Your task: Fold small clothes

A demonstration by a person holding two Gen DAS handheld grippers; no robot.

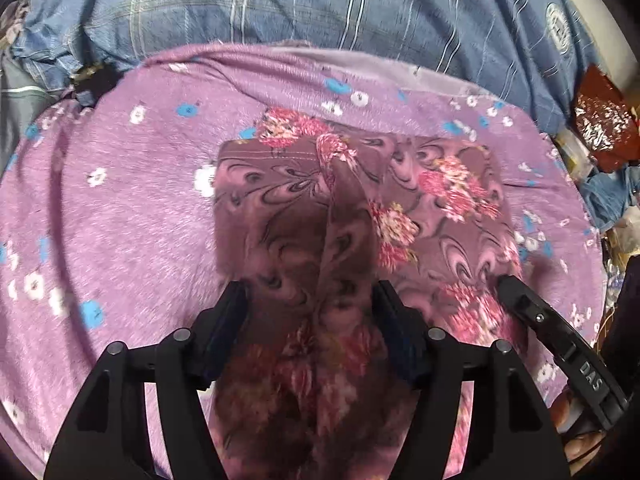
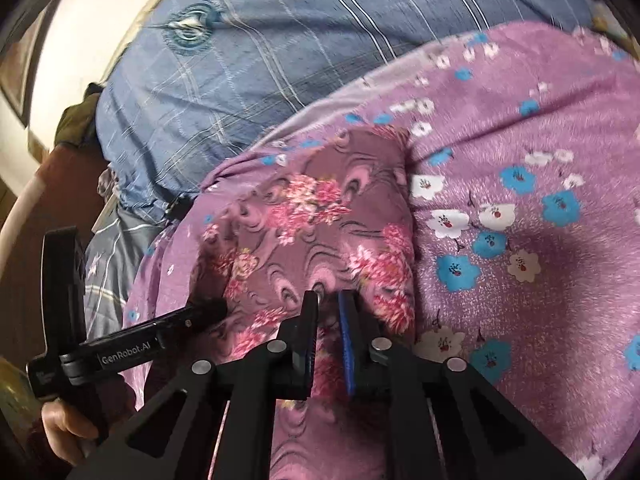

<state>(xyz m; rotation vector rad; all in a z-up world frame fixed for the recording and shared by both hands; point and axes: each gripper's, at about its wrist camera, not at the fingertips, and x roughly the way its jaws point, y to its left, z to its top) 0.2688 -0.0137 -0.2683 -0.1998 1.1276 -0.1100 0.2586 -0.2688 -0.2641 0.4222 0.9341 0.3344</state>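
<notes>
1. Two claws worked one small floral garment (image 1: 448,200) lying on a purple flowered blanket (image 1: 120,220) spread over a bed.
2. The left claw (image 1: 312,304) stood with its fingers apart, a loose ridge of the garment draped between them and falling toward the camera; whether they pinched it could not be told.
3. The right claw (image 2: 328,308) had its fingers drawn nearly together with a fold of the garment's near edge between them, seemingly clamped on it.
4. The cloth looked thin, soft and light, likely to sag and slide on the fleecy blanket, so a hemmed edge or corner ahead of each claw seemed the best hold.
5. Beyond both claws lay blue plaid bedding (image 1: 320,4).
6. No containers showed clearly; to the left claw's right lay blurred clutter.
</notes>
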